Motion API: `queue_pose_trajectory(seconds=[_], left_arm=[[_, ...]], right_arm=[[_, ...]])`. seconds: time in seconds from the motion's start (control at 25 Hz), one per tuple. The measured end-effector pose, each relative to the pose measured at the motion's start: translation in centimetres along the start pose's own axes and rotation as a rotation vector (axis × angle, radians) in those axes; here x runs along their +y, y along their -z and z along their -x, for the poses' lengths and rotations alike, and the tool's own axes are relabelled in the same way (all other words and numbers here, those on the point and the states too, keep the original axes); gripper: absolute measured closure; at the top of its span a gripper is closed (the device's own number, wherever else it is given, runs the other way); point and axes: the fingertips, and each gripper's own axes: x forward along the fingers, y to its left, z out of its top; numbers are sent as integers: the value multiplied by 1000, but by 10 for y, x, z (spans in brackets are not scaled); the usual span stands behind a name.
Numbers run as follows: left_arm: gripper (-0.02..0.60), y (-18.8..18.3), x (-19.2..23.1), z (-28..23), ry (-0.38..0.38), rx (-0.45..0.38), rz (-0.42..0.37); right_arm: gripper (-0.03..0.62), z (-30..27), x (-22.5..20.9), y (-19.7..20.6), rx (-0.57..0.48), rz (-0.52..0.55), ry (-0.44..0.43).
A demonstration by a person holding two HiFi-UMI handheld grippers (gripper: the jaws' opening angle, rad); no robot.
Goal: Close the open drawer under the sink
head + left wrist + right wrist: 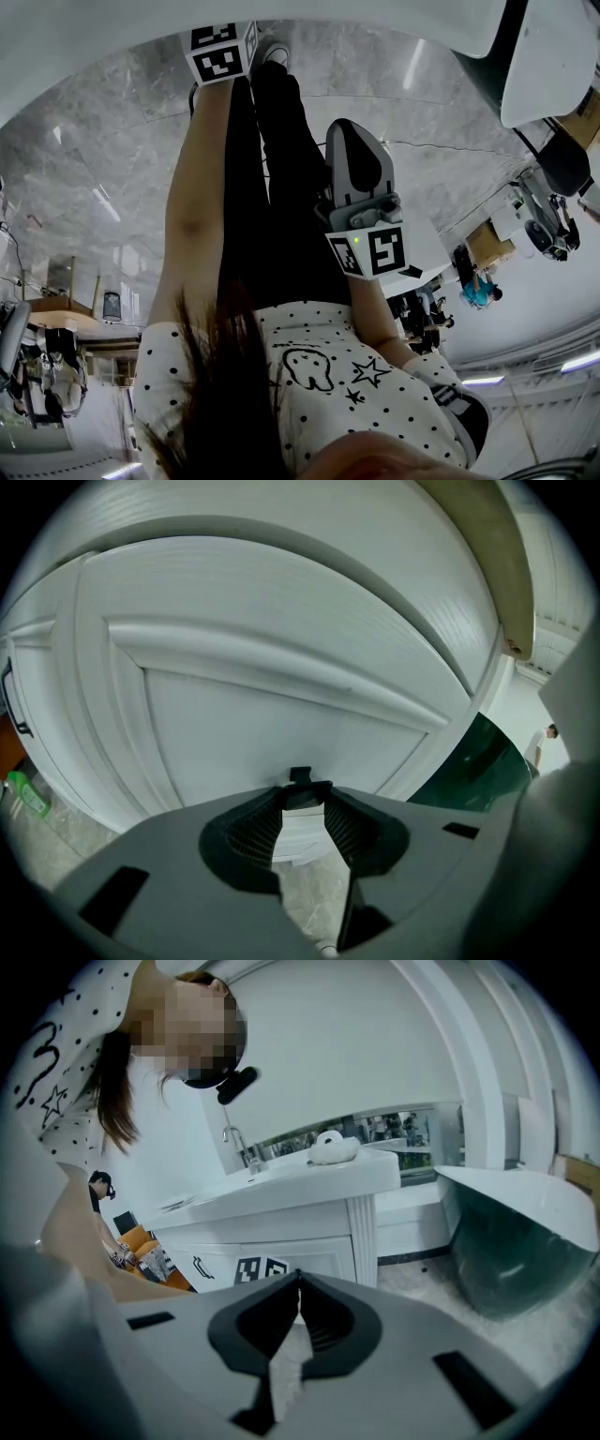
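The white vanity with its sink top stands ahead in the right gripper view, one black handle on its front. My left gripper is close up against a white panelled drawer front. Its jaws stand a little apart, with a small black piece at the tips that I cannot identify. The left gripper's marker cube shows against the cabinet front. My right gripper hangs back from the vanity, shut and empty, and it shows again, the right gripper, beside the person's legs.
A faucet and a white rounded object sit on the sink top. A dark green tub with a white rim stands to the right. The floor is grey marble. The person's dark trousers fill the middle of the head view.
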Motion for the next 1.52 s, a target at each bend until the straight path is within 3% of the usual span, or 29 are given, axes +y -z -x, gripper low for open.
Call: queue_pose_trajectory(seconds=[1.52], left_arm=[[443, -6, 4, 1, -31, -16, 27]], right_arm=[[579, 9, -10, 9, 8, -35, 6]])
